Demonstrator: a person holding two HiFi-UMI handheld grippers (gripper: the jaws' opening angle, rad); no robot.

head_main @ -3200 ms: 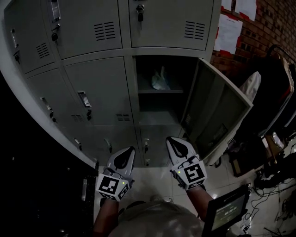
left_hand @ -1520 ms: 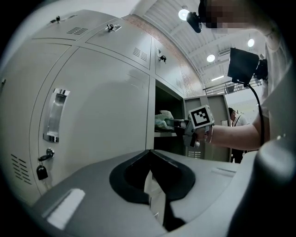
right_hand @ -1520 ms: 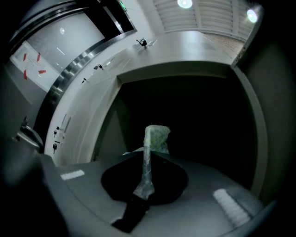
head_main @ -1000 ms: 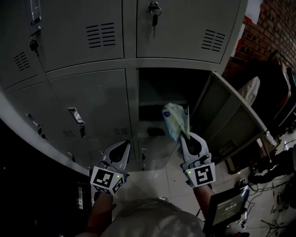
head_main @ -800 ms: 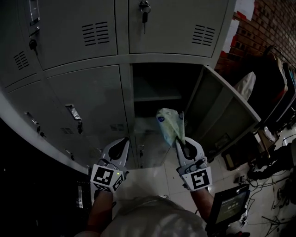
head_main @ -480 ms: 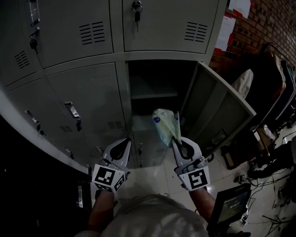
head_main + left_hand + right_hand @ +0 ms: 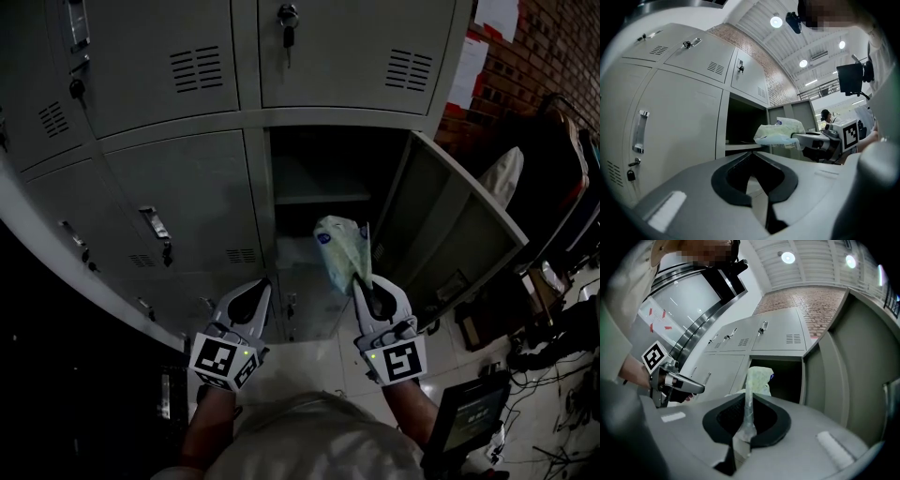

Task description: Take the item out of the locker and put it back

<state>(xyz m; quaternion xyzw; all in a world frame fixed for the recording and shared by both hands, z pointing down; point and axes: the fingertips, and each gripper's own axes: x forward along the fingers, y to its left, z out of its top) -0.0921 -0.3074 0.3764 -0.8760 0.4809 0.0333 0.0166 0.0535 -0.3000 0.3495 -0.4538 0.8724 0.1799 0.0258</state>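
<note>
Two grippers: the left gripper (image 7: 263, 285) at seven o'clock, the right gripper (image 7: 360, 283) at five. One plastic bag (image 7: 341, 247), centre. One open locker door (image 7: 455, 234) at three o'clock. One shelf (image 7: 323, 198) inside. One screen (image 7: 466, 417) at five.

bag (image 7: 339, 251) before open locker (image 7: 260, 187) | door (image 7: 450, 244) right | left gripper (image 7: 262, 287) left of bag

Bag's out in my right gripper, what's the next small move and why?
Likely raise the right gripper toward the shelf in the open locker: its jaws are clamped on the bag, which sits outside the compartment, with the door swung wide.
</note>
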